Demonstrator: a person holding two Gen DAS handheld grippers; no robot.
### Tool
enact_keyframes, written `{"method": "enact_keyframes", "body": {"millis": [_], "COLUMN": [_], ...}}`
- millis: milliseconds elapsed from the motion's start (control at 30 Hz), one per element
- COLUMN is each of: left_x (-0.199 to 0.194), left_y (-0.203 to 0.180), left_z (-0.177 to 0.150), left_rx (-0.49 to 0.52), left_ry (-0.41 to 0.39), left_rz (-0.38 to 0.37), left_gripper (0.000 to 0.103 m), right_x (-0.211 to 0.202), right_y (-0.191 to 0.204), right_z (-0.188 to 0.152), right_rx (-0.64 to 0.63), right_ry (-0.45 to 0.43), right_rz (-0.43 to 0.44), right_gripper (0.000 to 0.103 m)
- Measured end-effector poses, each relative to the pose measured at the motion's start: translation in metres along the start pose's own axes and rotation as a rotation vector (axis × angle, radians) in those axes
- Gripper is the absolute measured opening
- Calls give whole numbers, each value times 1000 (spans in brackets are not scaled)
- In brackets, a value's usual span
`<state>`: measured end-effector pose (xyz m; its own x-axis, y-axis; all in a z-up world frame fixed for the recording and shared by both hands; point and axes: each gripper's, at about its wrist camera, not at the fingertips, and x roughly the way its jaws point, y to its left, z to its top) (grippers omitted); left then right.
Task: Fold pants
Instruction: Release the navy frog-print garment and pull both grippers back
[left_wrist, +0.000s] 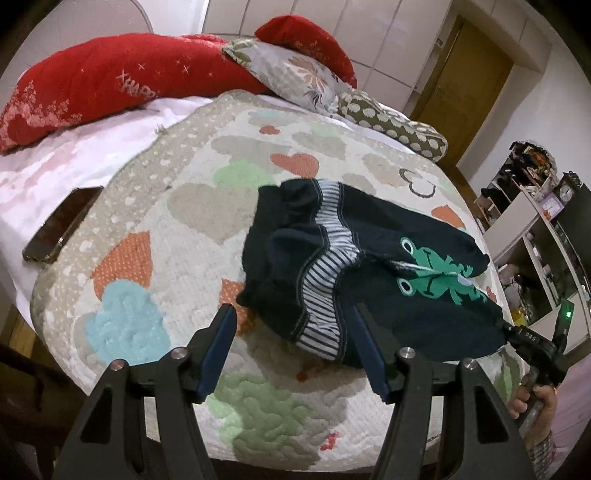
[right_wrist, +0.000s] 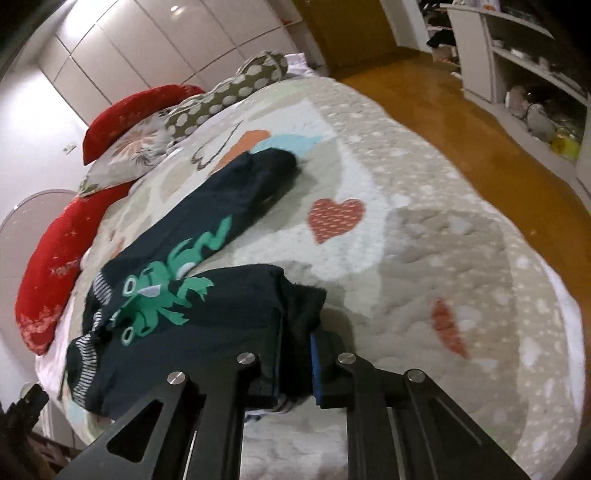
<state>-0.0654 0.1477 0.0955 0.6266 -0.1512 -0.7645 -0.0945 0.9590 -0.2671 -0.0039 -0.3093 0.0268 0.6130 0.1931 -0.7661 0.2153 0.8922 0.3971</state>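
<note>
While the right gripper (right_wrist: 295, 343) clamps one leg cuff of the pants (left_wrist: 369, 280), spread on the bed (left_wrist: 184, 206) toward three o'clock, the left gripper (left_wrist: 293, 347) hangs apart, empty; next: fold leg over leg

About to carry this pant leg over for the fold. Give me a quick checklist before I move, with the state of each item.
1. Right tool has the cloth: ok. Its fingers are shut on the cuff of the near leg of the pants.
2. Left tool is free: ok. Fingers apart, nothing between the pads, just short of the striped waistband.
3. Other leg lies flat: not ok. It stretches away but looks rumpled near the far cuff.
4. Waist end is smooth: not ok. It is bunched and partly turned over.
5. Phone is out of the way: ok. It lies off at the quilt's edge.
6. Grip holds both layers: cannot tell.
</note>
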Motion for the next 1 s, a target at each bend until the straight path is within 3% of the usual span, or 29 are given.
{"method": "enact_keyframes", "body": {"millis": [33, 133, 300, 433, 633, 867, 1000], "left_x": [1, 5, 12, 18, 22, 27, 24], "left_y": [-1, -5, -14, -23, -29, -34, -39], "left_z": [-1, -3, -10, -15, -19, -23, -24], "left_rx": [2, 20, 60, 112, 156, 182, 213], "left_ry": [4, 8, 6, 21, 22, 37, 16], "left_rz": [0, 13, 81, 135, 178, 201, 235], "left_gripper": [62, 62, 63, 64, 64, 65, 65], "right_x": [-3, -23, -58, -38, 14, 17, 15], "right_y": [-1, 1, 27, 62, 76, 61, 69], "right_z": [-1, -1, -2, -14, -38, -41, -53], "right_rx": [-6, 0, -69, -181, -227, -189, -241], "right_ry": [-15, -92, -206, -118, 39, 38, -25], "right_rz": [-9, -49, 2, 94, 53, 107, 135], "right_gripper": [30, 48, 49, 50, 50, 56, 75]}}
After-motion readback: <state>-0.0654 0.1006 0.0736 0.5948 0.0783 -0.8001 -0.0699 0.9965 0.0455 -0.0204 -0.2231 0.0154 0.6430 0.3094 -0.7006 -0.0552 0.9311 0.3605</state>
